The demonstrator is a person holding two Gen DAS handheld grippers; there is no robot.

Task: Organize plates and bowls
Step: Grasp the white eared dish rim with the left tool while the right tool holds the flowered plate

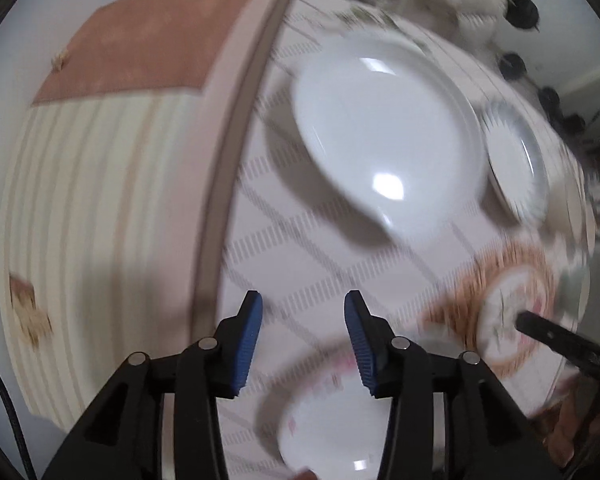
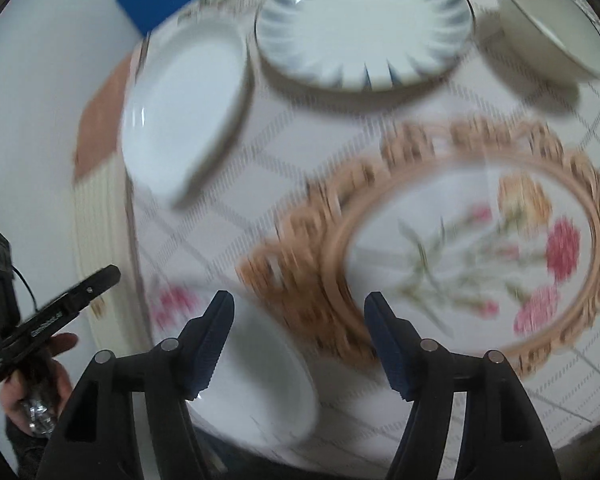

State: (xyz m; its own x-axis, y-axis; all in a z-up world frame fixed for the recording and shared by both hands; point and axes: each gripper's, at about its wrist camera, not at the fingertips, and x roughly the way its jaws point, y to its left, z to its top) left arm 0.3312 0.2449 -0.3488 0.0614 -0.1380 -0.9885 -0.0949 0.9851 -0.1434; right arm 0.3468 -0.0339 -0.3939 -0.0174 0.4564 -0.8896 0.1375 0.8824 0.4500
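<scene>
My left gripper (image 1: 303,336) is open and empty, above a white bowl with pink flowers (image 1: 332,436) at the table's near edge. A plain white plate (image 1: 384,136) lies ahead, a blue-striped plate (image 1: 516,156) to its right, and a flowered plate with a tan ornate rim (image 1: 508,320) at the right. My right gripper (image 2: 299,338) is open and empty over the gap between the pink-flowered bowl (image 2: 260,384) and the ornate plate (image 2: 460,248). Beyond lie the white plate (image 2: 180,112), the blue-striped plate (image 2: 364,24) and a white bowl with a dark rim (image 2: 552,28).
The table has a white checked cloth (image 1: 300,264). A striped cream and pink rug (image 1: 100,160) lies on the floor to the left. The other gripper shows at the right edge of the left wrist view (image 1: 564,344) and at the left of the right wrist view (image 2: 56,316).
</scene>
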